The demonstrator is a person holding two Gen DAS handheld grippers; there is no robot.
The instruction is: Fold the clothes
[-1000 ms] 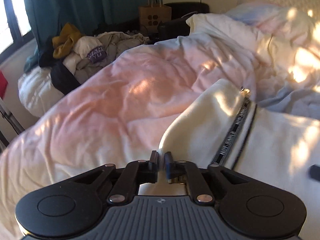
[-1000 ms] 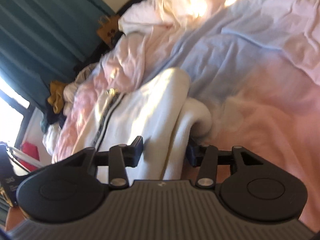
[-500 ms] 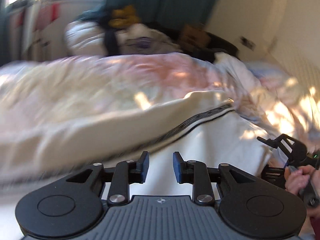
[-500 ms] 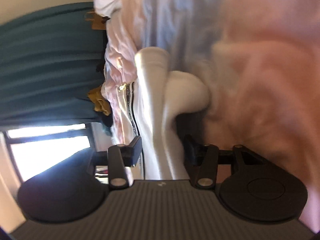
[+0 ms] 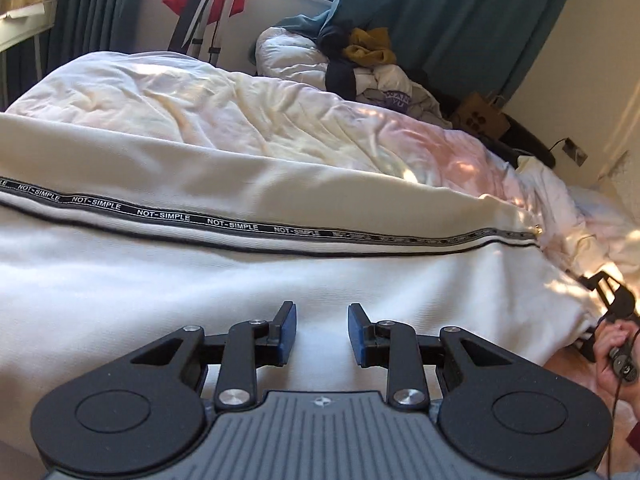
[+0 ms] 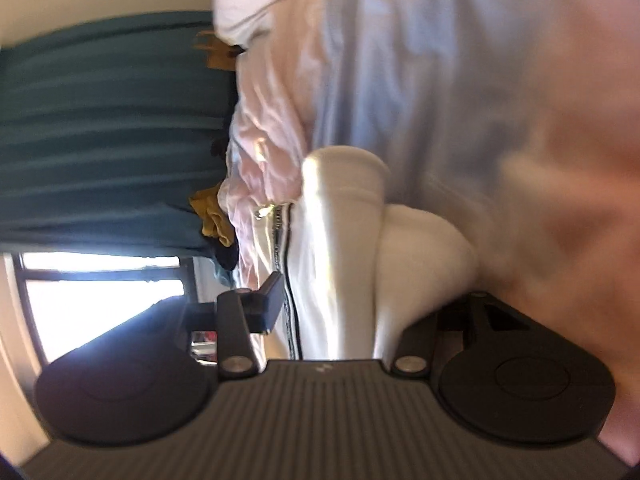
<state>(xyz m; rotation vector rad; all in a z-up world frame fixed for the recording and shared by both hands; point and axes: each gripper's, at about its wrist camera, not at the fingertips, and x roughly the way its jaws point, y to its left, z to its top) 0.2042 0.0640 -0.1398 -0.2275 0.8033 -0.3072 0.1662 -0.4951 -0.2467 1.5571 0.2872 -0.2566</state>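
Left gripper [image 5: 322, 334] jaws, clamped on the white garment [image 5: 200, 280] edge a second ago, have just been opening; nothing is held. Garment's zip band is now seen running 9 to 3 o'clock. Right gripper [image 6: 352, 300] view is rolled sideways.

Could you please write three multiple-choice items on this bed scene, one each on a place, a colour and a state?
1. Where does the brown paper bag stand?
A. beyond the bed, near the wall
B. on the white garment
C. under the window

2. What colour is the lettered tape along the white zip-up garment?
A. red
B. black
C. yellow

3. How is the left tool?
A. shut on the tape
B. shut on the bedding
C. open, empty

Answers: 1 A, it sits past the pink-and-white duvet. 2 B, black with white words. 3 C, a clear gap shows between its pads, above the garment, after opening.
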